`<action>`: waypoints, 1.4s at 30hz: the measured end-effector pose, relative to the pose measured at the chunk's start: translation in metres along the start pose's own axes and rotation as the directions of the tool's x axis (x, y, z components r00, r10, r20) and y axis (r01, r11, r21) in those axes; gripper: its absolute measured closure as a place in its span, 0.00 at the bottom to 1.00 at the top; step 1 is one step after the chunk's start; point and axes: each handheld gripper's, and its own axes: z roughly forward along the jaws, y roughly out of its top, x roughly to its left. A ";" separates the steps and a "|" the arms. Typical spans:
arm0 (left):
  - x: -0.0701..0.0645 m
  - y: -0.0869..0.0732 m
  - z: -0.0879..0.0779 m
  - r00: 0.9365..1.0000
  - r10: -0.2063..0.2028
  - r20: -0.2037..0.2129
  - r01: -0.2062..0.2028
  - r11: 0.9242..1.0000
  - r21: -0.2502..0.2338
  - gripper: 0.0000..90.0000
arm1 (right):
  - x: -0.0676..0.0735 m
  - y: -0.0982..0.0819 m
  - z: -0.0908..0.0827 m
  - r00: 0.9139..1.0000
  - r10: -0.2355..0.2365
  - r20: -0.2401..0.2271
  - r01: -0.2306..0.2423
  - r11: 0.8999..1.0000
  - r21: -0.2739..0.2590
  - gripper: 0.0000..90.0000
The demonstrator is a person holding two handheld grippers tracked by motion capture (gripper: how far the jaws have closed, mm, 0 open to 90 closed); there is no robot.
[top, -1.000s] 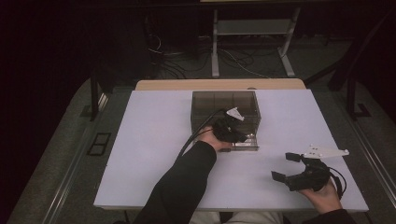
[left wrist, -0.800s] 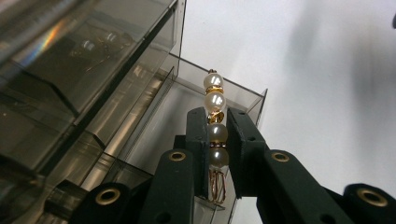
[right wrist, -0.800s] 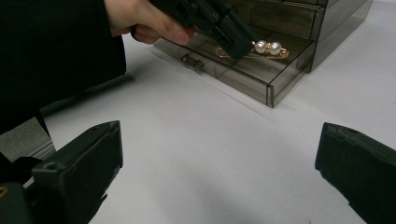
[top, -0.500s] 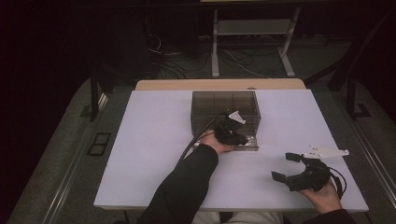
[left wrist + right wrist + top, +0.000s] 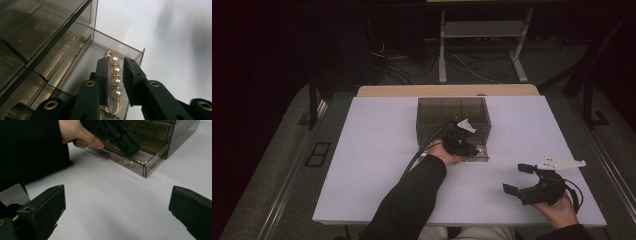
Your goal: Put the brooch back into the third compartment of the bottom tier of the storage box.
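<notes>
Over the open drawer [image 5: 95, 52] of the box [image 5: 453, 114], the left gripper [image 5: 118, 75] is straddling a light, fragile pearl pin [image 5: 114, 77], jaws not visibly pinching, best taken across its beads, while the right gripper [image 5: 117, 215] is idling spread above the bench [image 5: 372, 150].

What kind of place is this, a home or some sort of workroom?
Probably a lab or recording workroom, not a home: a plain white table under a fixed camera, loose cables on the floor behind it, and a person working a handheld left tool at a small smoky drawer box.

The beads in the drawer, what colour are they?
White pearl beads on gold wire, clearest in the left gripper view.
</notes>
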 end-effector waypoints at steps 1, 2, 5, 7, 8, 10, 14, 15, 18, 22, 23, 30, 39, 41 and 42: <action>-0.001 0.000 -0.001 1.000 0.004 0.003 -0.004 1.000 0.000 0.80 | 0.000 0.000 0.000 1.000 -0.002 0.000 0.002 1.000 -0.002 0.00; -0.001 0.001 -0.002 1.000 0.005 0.004 -0.005 1.000 -0.003 0.80 | 0.000 0.000 0.000 1.000 -0.002 0.000 0.002 1.000 -0.002 0.00; -0.004 0.003 -0.007 1.000 0.013 0.012 -0.013 1.000 -0.007 0.75 | 0.000 0.000 0.000 1.000 -0.001 0.000 0.001 1.000 -0.001 0.00; -0.007 0.004 -0.010 1.000 0.003 -0.002 -0.003 1.000 -0.012 0.69 | 0.000 0.000 0.000 1.000 -0.002 0.001 0.002 1.000 0.000 0.00; -0.007 0.005 -0.012 1.000 0.009 -0.006 -0.009 1.000 -0.011 0.66 | 0.000 0.000 0.000 1.000 -0.002 0.001 0.002 1.000 0.001 0.00; -0.008 0.007 -0.016 1.000 -0.001 -0.009 0.001 1.000 -0.019 0.60 | 0.000 0.000 0.000 1.000 -0.002 0.002 0.002 1.000 0.001 0.00; -0.010 0.008 -0.023 1.000 -0.005 0.001 0.005 0.999 -0.035 0.49 | 0.000 0.000 0.000 1.000 -0.002 0.002 0.002 1.000 0.000 0.00; -0.010 0.009 -0.025 1.000 -0.004 0.010 0.005 0.999 -0.034 0.45 | 0.000 0.000 0.000 1.000 -0.002 0.002 0.002 1.000 0.000 0.00; -0.012 0.009 -0.030 0.999 0.021 0.024 -0.020 0.999 -0.025 0.38 | 0.000 0.000 0.000 1.000 -0.003 0.002 0.003 1.000 0.001 0.00; -0.015 0.010 -0.034 0.999 0.009 0.052 -0.007 1.000 -0.026 0.31 | 0.000 0.000 0.000 1.000 -0.003 0.003 0.003 1.000 0.000 0.00; -0.015 0.010 -0.035 0.998 0.022 0.057 -0.021 0.999 -0.029 0.29 | 0.000 0.000 0.000 1.000 -0.003 0.003 0.003 1.000 -0.001 0.00; -0.021 0.010 -0.045 0.996 0.015 0.092 -0.012 1.000 -0.029 0.15 | 0.001 0.000 0.000 1.000 -0.002 0.002 0.002 1.000 -0.003 0.00; -0.025 0.006 -0.056 0.996 0.005 0.091 -0.002 0.999 -0.033 0.01 | 0.001 0.000 0.000 1.000 -0.002 0.003 0.002 1.000 -0.003 0.00; -0.026 0.004 -0.059 0.996 0.007 0.089 -0.004 0.999 -0.037 0.00 | 0.001 0.000 0.000 1.000 -0.003 0.003 0.003 1.000 -0.002 0.00; -0.026 0.003 -0.060 0.996 0.019 0.085 -0.016 0.999 -0.039 0.00 | 0.001 0.000 0.000 1.000 -0.003 0.003 0.003 1.000 -0.004 0.00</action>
